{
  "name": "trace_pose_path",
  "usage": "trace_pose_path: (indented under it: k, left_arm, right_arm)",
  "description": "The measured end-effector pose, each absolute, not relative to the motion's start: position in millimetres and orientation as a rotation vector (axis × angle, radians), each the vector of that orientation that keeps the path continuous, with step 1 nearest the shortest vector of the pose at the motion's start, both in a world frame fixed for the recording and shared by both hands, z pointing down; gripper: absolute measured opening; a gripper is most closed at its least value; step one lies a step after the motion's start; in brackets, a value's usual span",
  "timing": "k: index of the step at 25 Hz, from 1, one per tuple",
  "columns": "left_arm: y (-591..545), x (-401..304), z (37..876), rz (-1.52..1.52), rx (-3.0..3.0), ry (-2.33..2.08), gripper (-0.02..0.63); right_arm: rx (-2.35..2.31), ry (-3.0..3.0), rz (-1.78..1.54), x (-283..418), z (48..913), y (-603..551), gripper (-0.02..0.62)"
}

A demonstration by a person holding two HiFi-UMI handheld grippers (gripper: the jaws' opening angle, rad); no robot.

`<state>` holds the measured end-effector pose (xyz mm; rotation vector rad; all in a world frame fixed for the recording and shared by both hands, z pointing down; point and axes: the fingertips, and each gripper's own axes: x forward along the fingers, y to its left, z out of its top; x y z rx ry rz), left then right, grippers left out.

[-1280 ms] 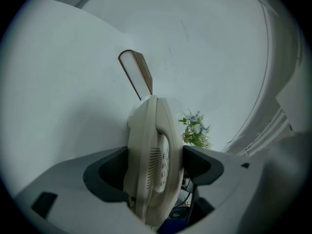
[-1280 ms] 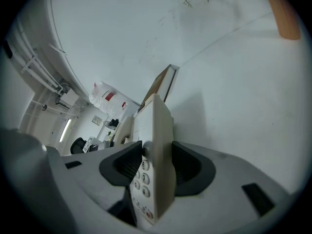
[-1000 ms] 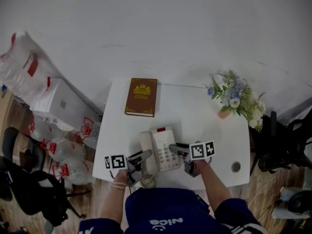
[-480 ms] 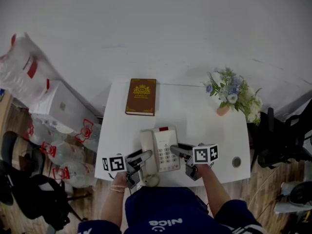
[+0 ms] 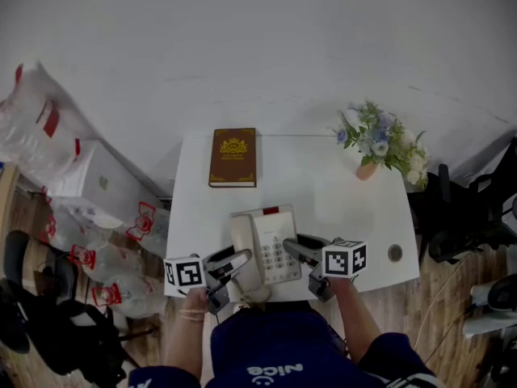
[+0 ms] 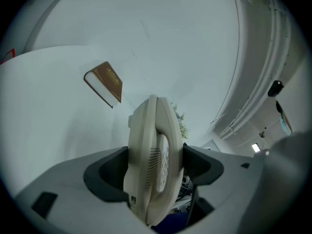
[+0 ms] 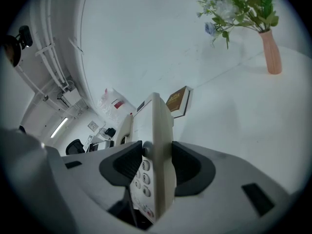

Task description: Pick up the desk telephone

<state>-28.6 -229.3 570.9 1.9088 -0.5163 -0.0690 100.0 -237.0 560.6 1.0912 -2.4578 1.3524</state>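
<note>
1. Grey-jawed, my left gripper (image 5: 234, 259) (image 6: 155, 167) sits at the left flank of the cream plastic desk telephone (image 5: 265, 245) (image 6: 153, 155). Its jaws are closed tight on the handset side.
2. Beyond the telephone and slightly left, a brown hardback book with a gold emblem (image 5: 233, 158) lies flat.
3. The telephone is at the near edge of the white table (image 5: 339, 208), between both grippers. I cannot tell whether its base has cleared the tabletop.
4. My right gripper (image 5: 295, 246) (image 7: 155, 167) has its jaws pinched on the telephone's keypad side.
5. I judge the grasp made and the lift in hand. Next I must raise both grippers together and level, or the handset could slide from its cradle.
6. Beyond the telephone to the right, well apart, a small pink vase (image 5: 367, 170) stands upright holding white and blue flowers (image 5: 380, 142).
</note>
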Motion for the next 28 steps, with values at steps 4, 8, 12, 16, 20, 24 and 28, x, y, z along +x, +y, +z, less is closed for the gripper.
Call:
trace_pose_path:
  k: [4, 8, 12, 16, 20, 24, 28]
  left_arm:
    - [-232, -30, 548, -0.099, 1.967, -0.483, 0.364]
    - [-234, -33, 517, -0.129, 2.038, -0.455, 0.364]
    - [-234, -35, 493, -0.121, 2.115, -0.447, 0.364]
    - [-230, -38, 477, -0.145, 2.152, -0.442, 0.364]
    - [-224, -37, 466, -0.192, 2.164, -0.411, 0.364]
    - [-217, -37, 451, -0.233, 2.187, -0.403, 0.364]
    - [-215, -35, 428, -0.288, 2.233, -0.400, 0.364]
  right_arm:
    - [1.160, -2.520, 1.305, 98, 536, -234, 0.206]
    - [1.227, -2.583, 1.255, 95, 509, -231, 0.206]
    - [1.270, -2.628, 1.222, 93, 489, -226, 0.206]
    - [1.318, -2.664, 1.183, 92, 472, -219, 0.206]
    - [1.368, -2.703, 1.113, 93, 455, -215, 0.204]
    - [1.396, -2.756, 1.017, 94, 431, -211, 0.202]
    - [1.411, -2.816, 0.932, 95, 408, -208, 0.201]
